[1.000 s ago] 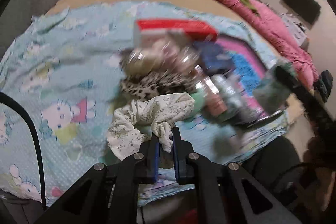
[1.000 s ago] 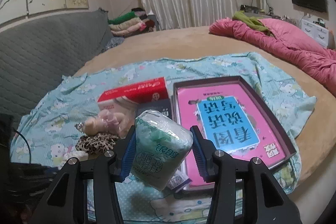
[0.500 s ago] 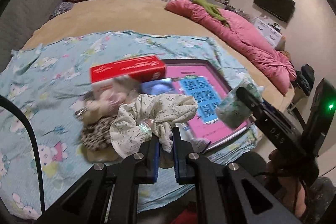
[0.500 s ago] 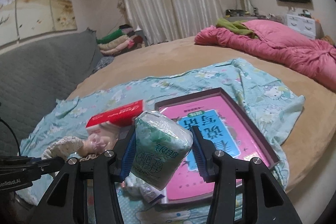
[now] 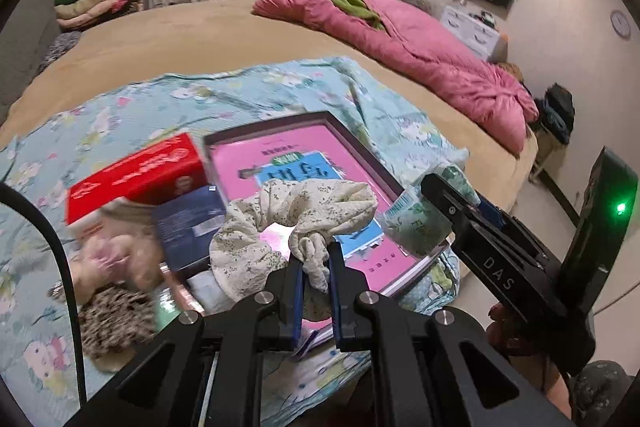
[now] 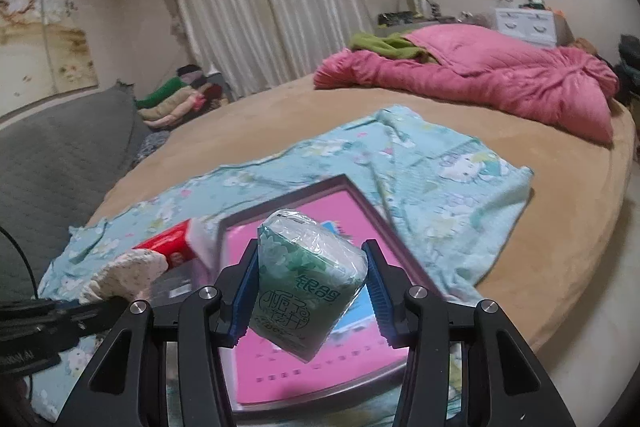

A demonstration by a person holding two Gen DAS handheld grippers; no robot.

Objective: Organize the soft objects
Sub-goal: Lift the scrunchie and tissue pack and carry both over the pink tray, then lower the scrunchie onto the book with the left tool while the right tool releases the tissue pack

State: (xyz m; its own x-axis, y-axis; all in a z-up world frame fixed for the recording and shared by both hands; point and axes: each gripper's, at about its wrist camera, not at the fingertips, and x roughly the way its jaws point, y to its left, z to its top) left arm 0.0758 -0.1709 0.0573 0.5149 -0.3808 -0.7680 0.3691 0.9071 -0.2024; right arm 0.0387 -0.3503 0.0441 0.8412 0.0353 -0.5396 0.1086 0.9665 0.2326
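Observation:
My left gripper (image 5: pixel 316 263) is shut on a cream floral scrunchie (image 5: pixel 296 215) and holds it in the air above the pink tray (image 5: pixel 288 151). My right gripper (image 6: pixel 310 267) is shut on a green tissue pack (image 6: pixel 308 279), also lifted above the pink tray (image 6: pixel 360 227). The right gripper with the pack shows in the left wrist view (image 5: pixel 416 223); the scrunchie shows in the right wrist view (image 6: pixel 128 275). A leopard-print scrunchie (image 5: pixel 112 319) and a pale plush toy (image 5: pixel 112 259) lie on the blue cartoon sheet (image 5: pixel 120 115).
A red box (image 5: pixel 132 175) and a dark blue packet (image 5: pixel 188 223) lie left of the tray. A pink quilt (image 6: pixel 480 79) lies at the far right of the round tan bed (image 6: pixel 280 119). Folded clothes (image 6: pixel 176 103) are stacked by the curtain.
Both grippers have risen and swung right over the tray, still holding the scrunchie and the tissue pack. The right gripper now sits close beside the left one.

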